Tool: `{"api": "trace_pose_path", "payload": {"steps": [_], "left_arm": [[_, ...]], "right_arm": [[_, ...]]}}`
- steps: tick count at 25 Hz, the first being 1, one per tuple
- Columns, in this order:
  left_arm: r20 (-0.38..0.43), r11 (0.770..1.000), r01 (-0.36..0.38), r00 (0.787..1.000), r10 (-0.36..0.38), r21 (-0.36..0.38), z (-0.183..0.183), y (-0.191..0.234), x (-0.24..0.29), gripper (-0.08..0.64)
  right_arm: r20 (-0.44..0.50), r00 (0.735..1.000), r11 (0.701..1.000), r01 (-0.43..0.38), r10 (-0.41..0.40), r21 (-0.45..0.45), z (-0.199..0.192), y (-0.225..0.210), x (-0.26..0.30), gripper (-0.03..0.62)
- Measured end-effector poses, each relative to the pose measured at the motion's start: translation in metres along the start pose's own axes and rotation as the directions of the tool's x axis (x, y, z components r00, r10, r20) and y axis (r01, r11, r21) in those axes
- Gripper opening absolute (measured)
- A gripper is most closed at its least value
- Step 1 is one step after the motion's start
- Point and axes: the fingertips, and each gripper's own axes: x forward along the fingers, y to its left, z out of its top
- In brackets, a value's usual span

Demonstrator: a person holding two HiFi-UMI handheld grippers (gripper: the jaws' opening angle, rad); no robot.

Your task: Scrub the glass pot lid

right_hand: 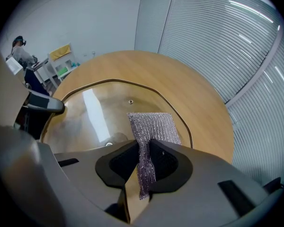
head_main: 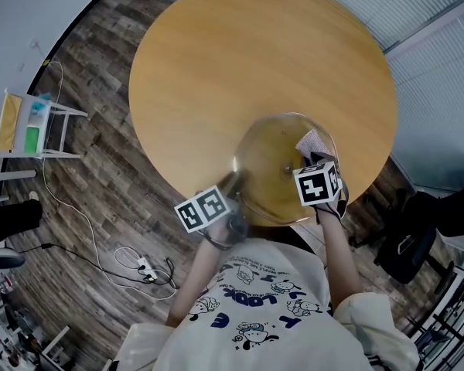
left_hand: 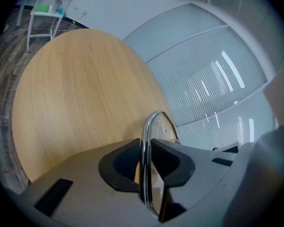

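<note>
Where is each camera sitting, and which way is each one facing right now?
Head view: on the person's head, looking steeply down at the round table and glass lid; shirt, forearms, left hand-held gripper and right hand-held gripper show.
Left gripper view: on the left hand-held gripper, facing across the table toward window blinds; its jaws clamp the lid's rim.
Right gripper view: on the right hand-held gripper, facing down onto the lid; its jaws pinch a scrub cloth.
Shared: head and right gripper views both show lid and cloth.

light: soft, even | glare: glass lid (right_hand: 104,112) | edges: fisheye vignette
</note>
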Motion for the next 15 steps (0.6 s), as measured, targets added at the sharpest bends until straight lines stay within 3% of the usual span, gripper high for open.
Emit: {"api": "trace_pose_path", "payload": {"steps": [15], "left_arm": [[-0.003, 1.0, -0.002, 1.0, 0.002, -0.01, 0.003, 0.001, 0.0, 0.074]], "right_arm": [[-0.049, 0.999, 0.999, -0.021, 0.019, -0.031, -0.015, 0.009, -0.007, 0.075]]}}
